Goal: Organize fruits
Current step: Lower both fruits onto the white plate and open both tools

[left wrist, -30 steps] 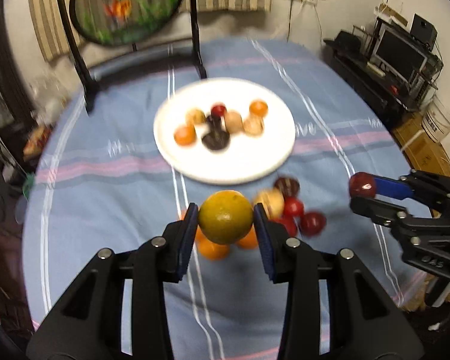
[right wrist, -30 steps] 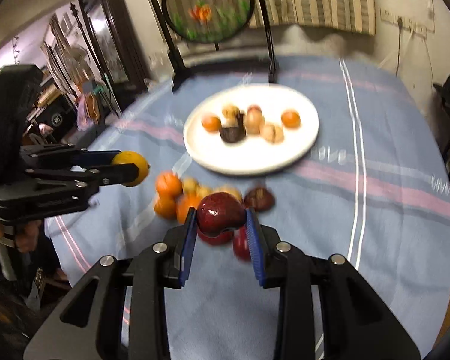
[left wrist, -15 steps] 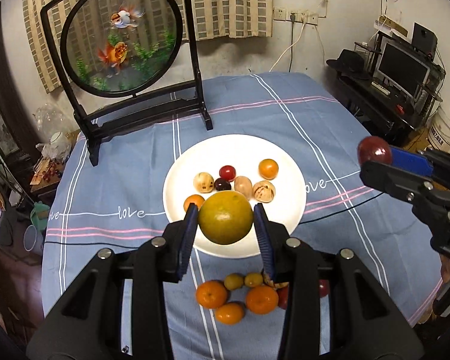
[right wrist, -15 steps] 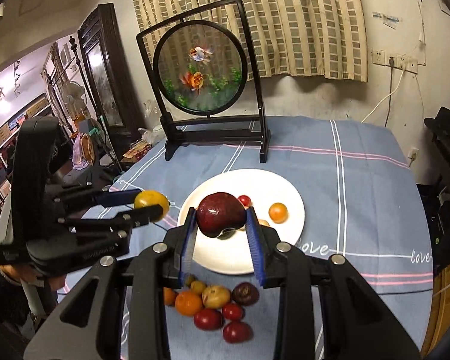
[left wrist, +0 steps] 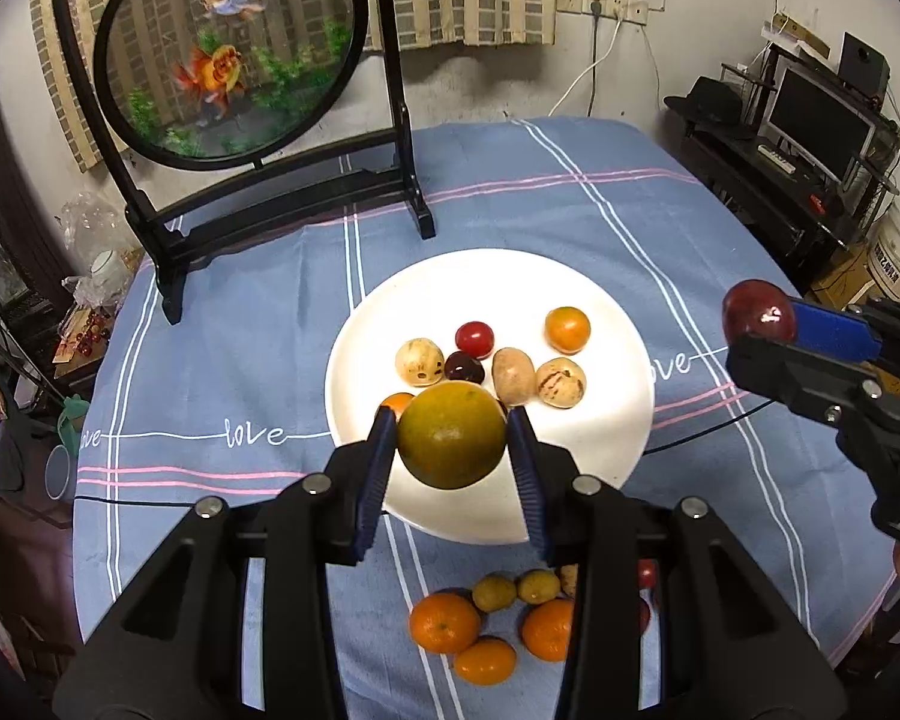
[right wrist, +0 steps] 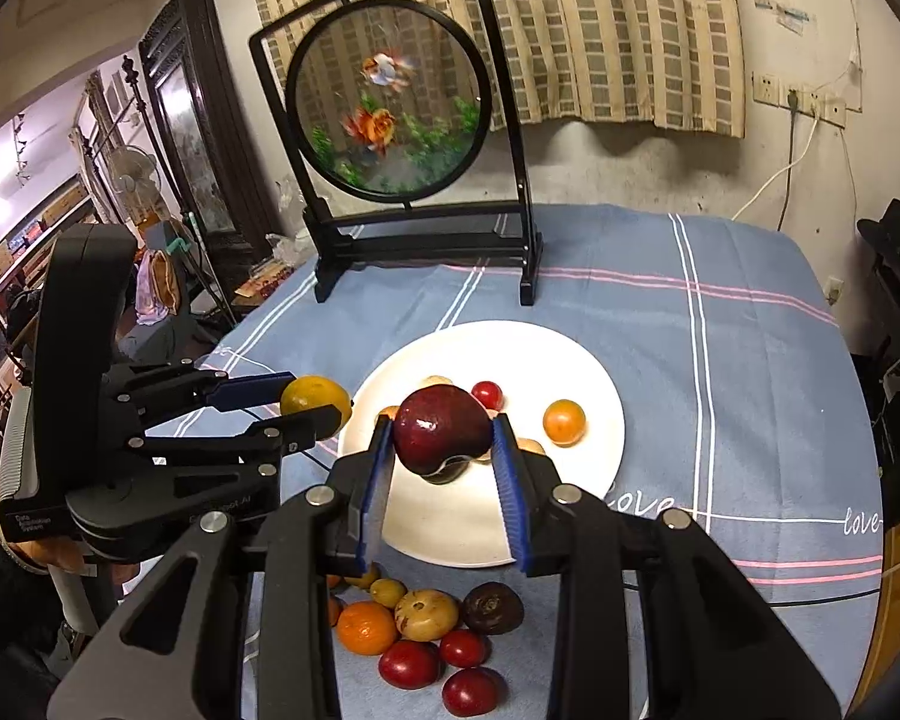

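Observation:
My left gripper point(left wrist: 452, 450) is shut on a yellow-green orange point(left wrist: 452, 435), held above the near edge of the white plate point(left wrist: 600, 456). My right gripper point(right wrist: 442, 450) is shut on a dark red apple point(right wrist: 442, 429), held above the plate's point(right wrist: 600, 372) near side. Each gripper also shows in the other view: the right one with its apple point(left wrist: 759, 312), the left one with its orange point(right wrist: 316, 401). Several small fruits lie on the plate. A pile of loose fruits, oranges point(left wrist: 444, 622) and red ones point(right wrist: 410, 663), lies on the cloth before the plate.
A blue striped tablecloth point(left wrist: 510, 192) covers the table. A black-framed round goldfish screen point(left wrist: 228, 54) stands at the back. A monitor and shelves point(left wrist: 822, 114) stand off the right side; cluttered furniture stands off the left.
Both grippers have risen and drawn back from the fruit pile with their fruits held. The plate and the loose pile now sit lower in both views.

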Demonstrator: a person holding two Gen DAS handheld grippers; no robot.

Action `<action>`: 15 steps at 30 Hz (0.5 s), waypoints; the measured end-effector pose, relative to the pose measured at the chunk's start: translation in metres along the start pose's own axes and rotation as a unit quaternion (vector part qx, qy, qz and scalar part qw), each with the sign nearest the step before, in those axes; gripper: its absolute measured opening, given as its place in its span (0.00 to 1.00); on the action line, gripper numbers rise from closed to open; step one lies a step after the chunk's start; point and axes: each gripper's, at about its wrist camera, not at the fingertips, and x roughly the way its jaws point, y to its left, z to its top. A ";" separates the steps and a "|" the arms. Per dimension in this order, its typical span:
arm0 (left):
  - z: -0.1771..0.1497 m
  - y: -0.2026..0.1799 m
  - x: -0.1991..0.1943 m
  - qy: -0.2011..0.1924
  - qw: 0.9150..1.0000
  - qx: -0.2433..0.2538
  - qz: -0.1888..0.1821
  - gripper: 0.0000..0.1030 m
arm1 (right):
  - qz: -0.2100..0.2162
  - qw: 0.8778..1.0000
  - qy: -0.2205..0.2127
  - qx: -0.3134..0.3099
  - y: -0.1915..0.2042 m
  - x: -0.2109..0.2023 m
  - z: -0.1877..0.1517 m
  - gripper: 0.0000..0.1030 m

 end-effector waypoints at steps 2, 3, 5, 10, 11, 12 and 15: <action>0.002 0.000 0.006 0.004 1.000 0.000 -0.003 0.37 | -0.003 1.000 0.006 0.004 -0.004 0.006 0.001 0.32; 0.003 0.001 0.010 0.006 1.000 0.000 -0.004 0.37 | -0.004 1.000 0.010 0.005 -0.006 0.009 0.001 0.32; 0.004 0.000 0.017 0.008 1.000 0.002 -0.005 0.37 | -0.006 1.000 0.015 0.008 -0.010 0.014 0.000 0.32; 0.008 0.005 0.034 0.019 1.000 0.003 -0.001 0.38 | -0.012 0.999 0.028 0.013 -0.017 0.028 0.001 0.32; 0.008 0.007 0.037 0.019 1.000 0.003 0.004 0.38 | -0.014 0.999 0.030 0.012 -0.019 0.031 0.002 0.32; 0.008 0.010 0.039 0.018 1.000 0.003 0.008 0.38 | -0.017 0.999 0.032 0.010 -0.020 0.034 0.003 0.32; 0.009 0.020 0.045 0.022 1.000 -0.004 0.009 0.38 | -0.017 0.999 0.038 0.010 -0.024 0.042 0.004 0.32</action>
